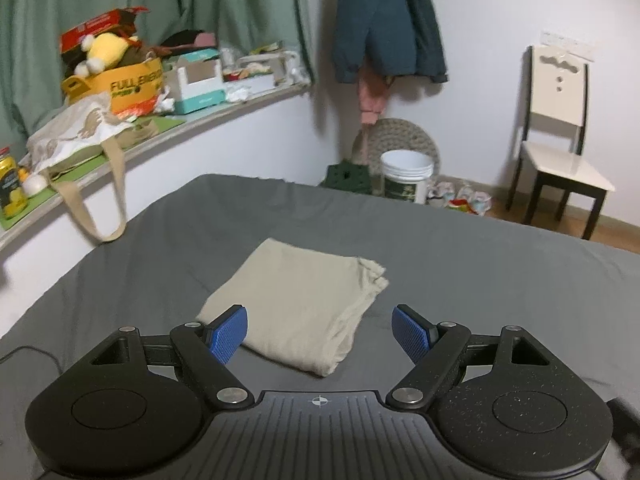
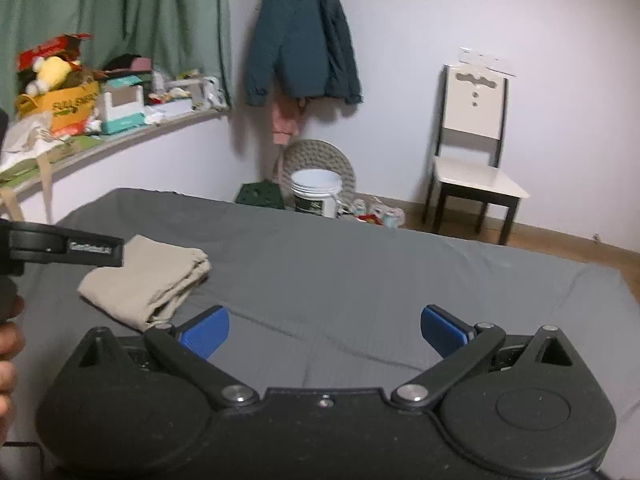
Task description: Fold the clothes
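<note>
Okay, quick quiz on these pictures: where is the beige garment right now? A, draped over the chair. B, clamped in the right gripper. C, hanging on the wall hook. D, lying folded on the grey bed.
D: the beige garment lies as a flat folded stack on the grey bed, with the left gripper and right gripper both open and empty.

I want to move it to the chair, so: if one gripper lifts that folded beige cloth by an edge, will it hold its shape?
Probably not. The folded beige cloth looks soft and thin, its loose layered edges showing, so it would likely droop and unfold. It seems light; pushed across the grey bedsheet, it may bunch rather than slide.
</note>
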`<action>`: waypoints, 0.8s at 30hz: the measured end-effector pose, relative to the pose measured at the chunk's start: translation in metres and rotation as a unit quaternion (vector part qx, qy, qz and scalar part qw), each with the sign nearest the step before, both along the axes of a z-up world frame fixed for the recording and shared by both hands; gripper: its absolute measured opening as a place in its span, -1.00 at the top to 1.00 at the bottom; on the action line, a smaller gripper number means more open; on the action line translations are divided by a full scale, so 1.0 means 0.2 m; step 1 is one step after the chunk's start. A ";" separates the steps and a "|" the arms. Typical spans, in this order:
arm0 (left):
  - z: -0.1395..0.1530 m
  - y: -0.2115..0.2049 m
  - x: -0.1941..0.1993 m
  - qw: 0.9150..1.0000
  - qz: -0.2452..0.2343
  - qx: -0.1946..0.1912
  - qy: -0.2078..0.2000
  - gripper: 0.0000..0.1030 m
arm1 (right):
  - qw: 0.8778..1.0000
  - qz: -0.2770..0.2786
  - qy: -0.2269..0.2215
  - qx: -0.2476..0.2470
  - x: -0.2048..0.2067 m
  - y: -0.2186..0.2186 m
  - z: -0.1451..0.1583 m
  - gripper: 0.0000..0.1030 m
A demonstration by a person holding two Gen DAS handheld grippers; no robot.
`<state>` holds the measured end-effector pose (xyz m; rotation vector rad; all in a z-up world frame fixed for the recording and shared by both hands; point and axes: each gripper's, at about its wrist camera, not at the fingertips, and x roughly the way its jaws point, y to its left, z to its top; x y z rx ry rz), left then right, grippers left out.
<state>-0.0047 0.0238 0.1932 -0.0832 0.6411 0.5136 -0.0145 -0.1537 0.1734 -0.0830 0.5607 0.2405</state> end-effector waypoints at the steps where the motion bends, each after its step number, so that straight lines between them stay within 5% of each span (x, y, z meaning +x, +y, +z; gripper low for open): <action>1: -0.01 -0.01 0.01 1.000 0.000 0.003 0.005 -0.56 | 1.000 0.005 0.005 -0.001 0.01 0.01 -0.01 -1.00; 8: -0.09 -0.04 0.08 0.999 -0.008 0.008 0.035 -0.56 | 0.998 0.003 0.023 -0.052 0.06 0.08 -0.13 -1.00; 24: -0.17 -0.09 0.12 0.996 -0.043 -0.031 0.065 -0.56 | 0.995 0.031 0.099 -0.003 0.12 0.03 -0.23 -1.00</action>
